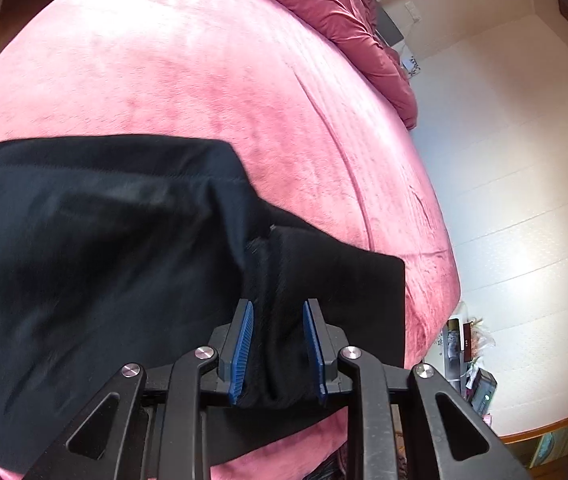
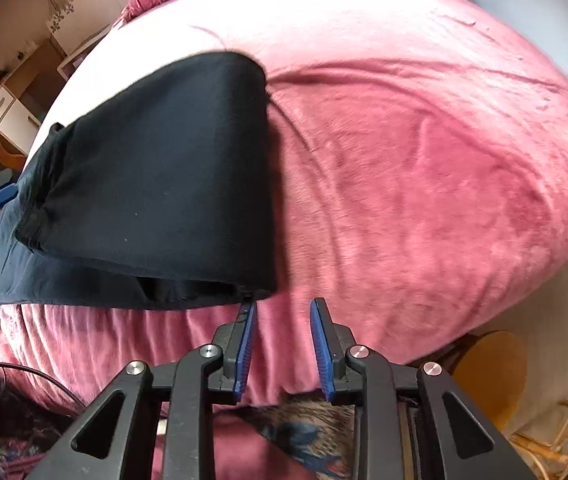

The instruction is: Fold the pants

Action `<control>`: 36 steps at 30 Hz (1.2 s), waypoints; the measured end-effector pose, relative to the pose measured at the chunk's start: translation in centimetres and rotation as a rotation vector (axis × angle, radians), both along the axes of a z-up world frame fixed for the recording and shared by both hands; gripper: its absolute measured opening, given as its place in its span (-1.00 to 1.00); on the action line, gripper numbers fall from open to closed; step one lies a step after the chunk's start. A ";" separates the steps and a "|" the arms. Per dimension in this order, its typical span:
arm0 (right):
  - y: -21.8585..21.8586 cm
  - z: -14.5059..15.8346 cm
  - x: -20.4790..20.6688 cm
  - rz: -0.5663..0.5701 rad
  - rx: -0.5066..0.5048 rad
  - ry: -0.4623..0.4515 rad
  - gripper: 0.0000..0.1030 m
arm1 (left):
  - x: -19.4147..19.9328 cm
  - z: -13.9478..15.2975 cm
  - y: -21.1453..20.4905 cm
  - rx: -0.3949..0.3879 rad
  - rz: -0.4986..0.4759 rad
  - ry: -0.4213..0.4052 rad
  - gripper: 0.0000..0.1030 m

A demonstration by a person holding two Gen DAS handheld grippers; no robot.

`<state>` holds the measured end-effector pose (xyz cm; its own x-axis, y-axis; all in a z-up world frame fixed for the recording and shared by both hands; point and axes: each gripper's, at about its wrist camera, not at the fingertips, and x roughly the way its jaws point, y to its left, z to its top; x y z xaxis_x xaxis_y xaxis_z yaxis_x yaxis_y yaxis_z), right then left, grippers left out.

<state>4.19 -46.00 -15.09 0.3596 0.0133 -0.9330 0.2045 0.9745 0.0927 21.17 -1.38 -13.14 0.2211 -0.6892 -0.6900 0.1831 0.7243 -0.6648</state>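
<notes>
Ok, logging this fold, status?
Left gripper open, black pants bunched between pads. Right gripper open, off the cloth. Pants folded on pink bed. Nothing blocking.

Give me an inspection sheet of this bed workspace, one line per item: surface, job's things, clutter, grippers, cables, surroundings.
Surface: pink plush bedspread, creased; bunched darker pink duvet at the far end.
Job's things: black pants, partly folded, one layer doubled over another near the bed's edge.
Clutter: nothing seen on the bed besides the pants.
Grippers: left gripper has pants fabric between its parted fingers, grip uncertain; right gripper open, holding nothing, its left fingertip at the pants' corner.
Cables: dark cable looping beside the bed, low left.
Surroundings: white cabinet, round wooden stool, pale wall.
</notes>
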 end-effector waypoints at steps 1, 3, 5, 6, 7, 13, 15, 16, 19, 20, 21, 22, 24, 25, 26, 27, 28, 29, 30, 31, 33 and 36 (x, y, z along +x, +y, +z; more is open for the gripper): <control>0.1 0.7 -0.3 -0.002 -0.003 -0.011 -0.45 | 0.2 -0.2 -0.4 0.001 -0.009 0.008 -0.50; 0.3 1.5 -0.6 -0.002 -0.006 -0.033 -0.42 | 0.7 -0.9 -1.7 0.045 -0.034 0.036 -0.48; 0.9 2.1 -0.6 0.007 -0.008 -0.052 -0.39 | 0.6 -1.7 -2.6 0.080 -0.063 0.051 -0.49; 1.2 2.3 -0.4 0.015 -0.009 -0.057 -0.37 | 0.4 -1.6 -2.5 0.093 -0.071 0.049 -0.53; 1.4 2.4 -0.2 0.023 -0.008 -0.058 -0.36 | 0.2 -1.6 -2.9 0.126 -0.079 0.035 -0.66; 3.1 2.7 0.7 0.069 -0.021 -0.066 -0.36 | -1.7 -1.5 -2.7 0.142 -0.095 -0.013 -0.94; 3.4 3.1 0.5 0.079 -0.022 -0.077 -0.36 | -2.2 -1.1 -2.2 0.131 -0.084 -0.021 -0.94; 3.5 3.1 0.5 0.083 -0.025 -0.081 -0.36 | -2.6 -0.9 -1.8 0.119 -0.076 -0.021 -0.94; 3.6 2.8 0.8 0.081 -0.016 -0.078 -0.36 | -3.0 -2.0 -1.5 0.151 -0.065 -0.004 -0.94; 3.5 2.4 1.0 0.075 -0.009 -0.072 -0.36 | -2.9 -2.7 -1.7 0.179 -0.065 0.007 -0.94; 3.4 2.1 1.2 0.072 -0.008 -0.068 -0.36 | -2.8 -3.4 -1.6 0.187 -0.053 0.022 -0.91; 3.4 1.9 1.4 0.069 -0.013 -0.066 -0.36 | -2.4 -4.1 -1.3 0.166 -0.026 0.049 -0.85; 3.3 1.9 1.4 0.062 -0.015 -0.068 -0.35 | -2.0 -4.4 -0.7 0.126 0.013 0.066 -0.49; 3.2 1.9 1.4 0.058 -0.011 -0.070 -0.35 | -1.9 -4.3 -0.3 0.116 0.038 0.069 -0.39; 3.0 1.9 1.4 0.055 -0.005 -0.071 -0.35 | -1.9 -4.4 0.2 0.084 0.039 0.080 -0.38; 2.9 1.8 1.5 0.055 -0.003 -0.072 -0.34 | -2.0 -4.6 0.4 0.056 0.032 0.093 -0.36; 2.8 1.7 1.5 0.055 -0.002 -0.072 -0.34 | -2.1 -4.8 0.7 0.034 0.030 0.106 -0.31; 2.9 1.7 1.5 0.056 -0.003 -0.071 -0.33 | -2.3 -5.1 0.9 0.024 0.026 0.116 -0.30; 2.8 1.5 1.5 0.056 -0.005 -0.068 -0.30 | -2.5 -5.2 1.3 0.016 0.021 0.121 -0.28; 2.9 1.5 1.5 0.055 -0.007 -0.066 -0.29 | -2.8 -5.4 1.6 0.000 0.014 0.128 -0.27; 2.8 1.5 1.4 0.050 -0.002 -0.066 -0.25 | -3.0 -6.0 1.1 -0.044 -0.005 0.151 -0.27; 2.3 1.2 1.5 0.034 0.010 -0.064 -0.18 | -3.2 -6.6 0.1 -0.026 -0.036 0.163 -0.35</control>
